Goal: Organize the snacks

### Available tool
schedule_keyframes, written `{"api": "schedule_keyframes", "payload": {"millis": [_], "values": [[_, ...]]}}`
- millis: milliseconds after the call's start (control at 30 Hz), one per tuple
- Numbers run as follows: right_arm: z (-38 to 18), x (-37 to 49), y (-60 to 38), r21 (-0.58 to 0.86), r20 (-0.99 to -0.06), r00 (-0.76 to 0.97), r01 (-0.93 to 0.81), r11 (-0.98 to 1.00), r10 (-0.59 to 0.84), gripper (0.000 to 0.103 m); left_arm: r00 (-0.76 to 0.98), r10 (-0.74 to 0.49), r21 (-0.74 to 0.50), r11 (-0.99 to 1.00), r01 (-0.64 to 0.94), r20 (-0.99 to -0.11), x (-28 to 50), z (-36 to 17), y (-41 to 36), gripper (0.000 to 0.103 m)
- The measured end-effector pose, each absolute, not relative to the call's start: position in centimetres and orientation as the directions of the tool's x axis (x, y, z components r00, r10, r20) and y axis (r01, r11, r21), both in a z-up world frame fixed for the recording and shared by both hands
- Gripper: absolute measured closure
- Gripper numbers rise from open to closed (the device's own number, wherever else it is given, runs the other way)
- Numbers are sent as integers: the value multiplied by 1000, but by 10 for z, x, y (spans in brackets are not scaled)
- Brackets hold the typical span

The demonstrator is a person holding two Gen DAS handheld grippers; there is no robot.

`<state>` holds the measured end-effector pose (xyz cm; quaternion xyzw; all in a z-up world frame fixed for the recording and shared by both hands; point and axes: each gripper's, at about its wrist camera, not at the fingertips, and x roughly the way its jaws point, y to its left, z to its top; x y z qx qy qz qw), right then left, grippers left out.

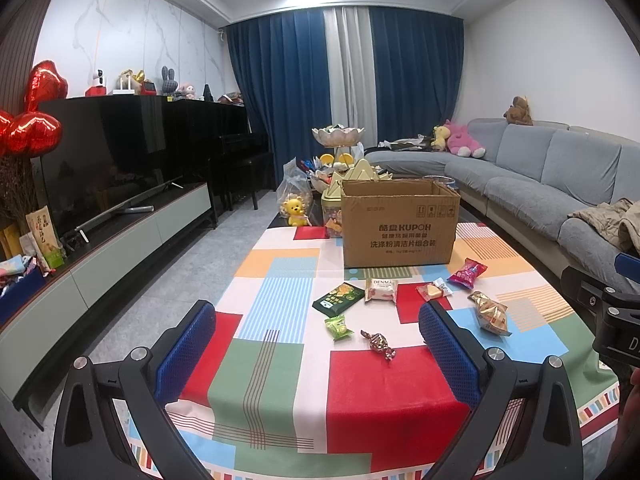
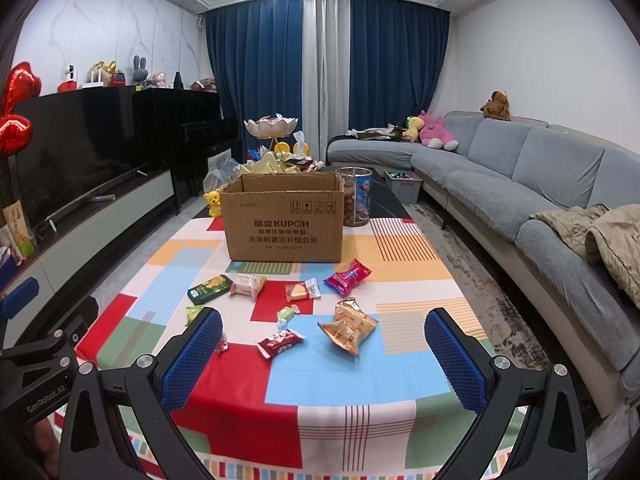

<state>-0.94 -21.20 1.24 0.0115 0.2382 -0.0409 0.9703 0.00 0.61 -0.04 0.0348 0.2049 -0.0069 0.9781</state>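
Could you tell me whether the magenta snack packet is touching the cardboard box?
Apart. In the right wrist view a strip of tablecloth shows between the magenta snack packet and the base of the cardboard box.

The cardboard box (image 1: 400,224) on the table carries "KUPOH" in bold letters on its front face, preceded by two Chinese characters, 酷盘. Below it run two lines of Chinese print; the larger reads 洗涤粉清洁片组合装, the smaller lines are too blurred to make out. Above the brand sits a row of four small handling pictograms in boxes. A pink-and-white snack packet (image 1: 381,290) in front of the box shows "DENMA", the rest cut off by the wrapper's curve. In the right wrist view, the black body of the left gripper (image 2: 40,372) bears "GenRobot.AI" in white.
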Motion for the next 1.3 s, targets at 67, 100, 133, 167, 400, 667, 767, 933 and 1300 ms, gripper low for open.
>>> {"api": "schedule_keyframes", "payload": {"millis": [67,100,133,167,400,667,767,933,1300], "values": [[12,-10,-212,2,-464,883,85,996,-75,0,916,0,65,998,28,-402,0,-1,6,0],[12,-10,-212,1,-464,883,85,996,-75,0,916,1,65,998,28,-401,0,-1,6,0],[12,-10,-212,2,-464,883,84,996,-74,0,916,1,65,998,28,-402,0,-1,6,0],[12,-10,-212,2,-463,883,85,996,-74,0,916,1,66,997,28,-401,0,-1,6,0],[13,-9,-212,2,-464,883,85,996,-75,0,916,1,65,997,28,-401,0,-1,6,0],[12,-7,-211,3,-464,883,84,996,-73,0,916,2,66,997,27,-402,0,-1,6,0],[14,-7,-214,4,-465,882,83,997,-72,0,914,2,68,997,28,-405,0,0,4,0],[13,-5,-217,7,-470,880,80,997,-67,0,913,1,70,997,30,-408,-1,-1,0,0],[2,10,-221,5,-494,866,91,996,-76,0,898,-11,83,995,53,-441,17,-9,-14,0]]}}
